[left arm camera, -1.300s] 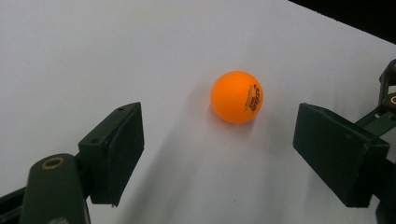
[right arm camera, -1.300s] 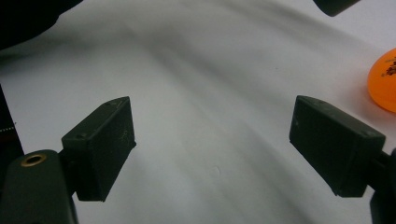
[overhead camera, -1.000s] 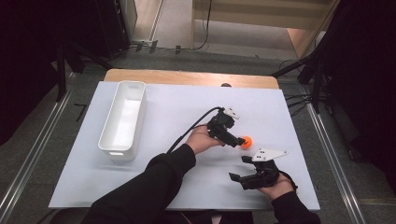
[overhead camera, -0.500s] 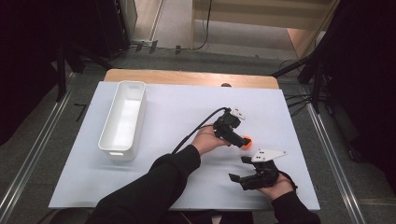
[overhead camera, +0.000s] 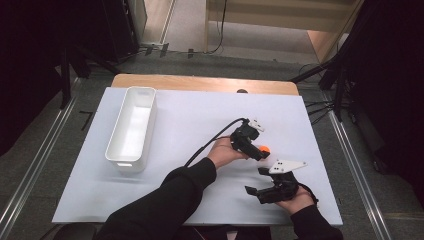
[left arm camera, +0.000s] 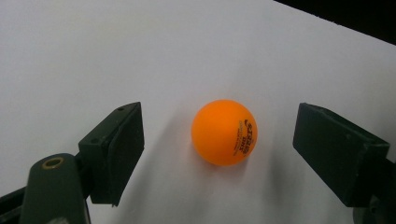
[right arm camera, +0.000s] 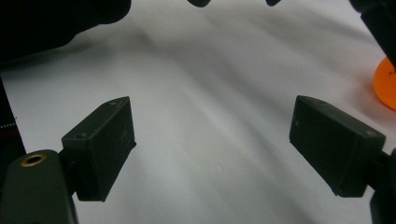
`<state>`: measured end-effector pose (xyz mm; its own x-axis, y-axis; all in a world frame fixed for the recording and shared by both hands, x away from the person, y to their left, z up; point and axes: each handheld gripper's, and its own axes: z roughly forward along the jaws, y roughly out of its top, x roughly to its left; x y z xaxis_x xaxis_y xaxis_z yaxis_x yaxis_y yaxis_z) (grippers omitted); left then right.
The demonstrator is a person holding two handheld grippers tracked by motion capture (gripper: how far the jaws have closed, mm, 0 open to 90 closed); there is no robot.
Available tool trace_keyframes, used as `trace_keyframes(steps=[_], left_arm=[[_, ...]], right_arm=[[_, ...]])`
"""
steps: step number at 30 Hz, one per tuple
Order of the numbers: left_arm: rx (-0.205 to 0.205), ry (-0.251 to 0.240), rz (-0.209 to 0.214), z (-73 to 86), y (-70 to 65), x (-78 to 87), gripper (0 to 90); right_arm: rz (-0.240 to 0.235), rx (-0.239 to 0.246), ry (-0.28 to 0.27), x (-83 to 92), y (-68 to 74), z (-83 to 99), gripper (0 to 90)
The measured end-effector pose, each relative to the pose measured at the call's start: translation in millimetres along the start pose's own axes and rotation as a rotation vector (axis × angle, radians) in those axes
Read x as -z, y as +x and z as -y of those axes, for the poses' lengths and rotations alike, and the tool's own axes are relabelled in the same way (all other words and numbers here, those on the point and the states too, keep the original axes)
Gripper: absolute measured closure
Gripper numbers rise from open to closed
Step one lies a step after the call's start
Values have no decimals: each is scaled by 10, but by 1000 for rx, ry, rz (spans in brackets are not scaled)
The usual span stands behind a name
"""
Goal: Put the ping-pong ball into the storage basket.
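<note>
An orange ball [left arm camera: 224, 132] with small dark print rests on the white table sheet [overhead camera: 200, 125]. My left gripper [left arm camera: 219, 154] is open, and the ball lies between its two jaws without touching either. In the high view the ball [overhead camera: 264, 149] shows just past the left gripper [overhead camera: 255, 146] at the table's right middle. My right gripper [overhead camera: 262, 186] sits nearer the front edge, open, with only bare sheet between its jaws [right arm camera: 212, 149]. The ball's edge [right arm camera: 386, 88] shows at the right of the right gripper view.
A long white bin [overhead camera: 132, 127] stands on the left part of the sheet, with nothing visible inside. A wooden table edge [overhead camera: 200, 82] runs along the back. A cable [overhead camera: 212, 140] trails from the left gripper. Dark floor and rails surround the table.
The left hand and its gripper have shifted slightly right and forward, closing in around the orange ball. The right gripper has stayed put.
</note>
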<state>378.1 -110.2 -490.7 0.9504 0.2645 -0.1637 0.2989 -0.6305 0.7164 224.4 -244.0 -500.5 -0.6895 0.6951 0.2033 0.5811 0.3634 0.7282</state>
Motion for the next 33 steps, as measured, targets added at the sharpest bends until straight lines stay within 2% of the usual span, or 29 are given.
trace_keyframes(steps=[5, 9, 17, 20, 23, 25, 28, 31, 33], left_arm=[[-7, 20, -12, 19, -1, -44, 171], [-4, 1, -13, 29, -10, -65, 171], [-24, 19, -17, 48, -38, -120, 188], [-19, 26, -31, 51, -40, -127, 211], [-14, 8, -26, 65, -39, -127, 273], [-13, 11, -24, 70, -53, -141, 278], [-30, 29, -19, 75, -59, -151, 292], [-24, 29, -14, 82, -67, -165, 308], [-40, 41, -18, 87, -65, -174, 308]], right_arm=[[-2, 4, 3, -2, 1, -2, 128], [-4, 7, 6, -4, 2, 0, 128], [-6, 11, 7, -7, 6, 1, 128], [-9, 8, 8, -7, 8, 2, 128], [-9, 10, 6, -3, 4, 1, 128], [-10, 11, 6, -3, 3, 2, 128], [-11, 11, 4, -5, 4, 2, 128], [-13, 12, 5, -3, 4, 1, 128], [-12, 11, 5, -1, 5, 1, 128]])
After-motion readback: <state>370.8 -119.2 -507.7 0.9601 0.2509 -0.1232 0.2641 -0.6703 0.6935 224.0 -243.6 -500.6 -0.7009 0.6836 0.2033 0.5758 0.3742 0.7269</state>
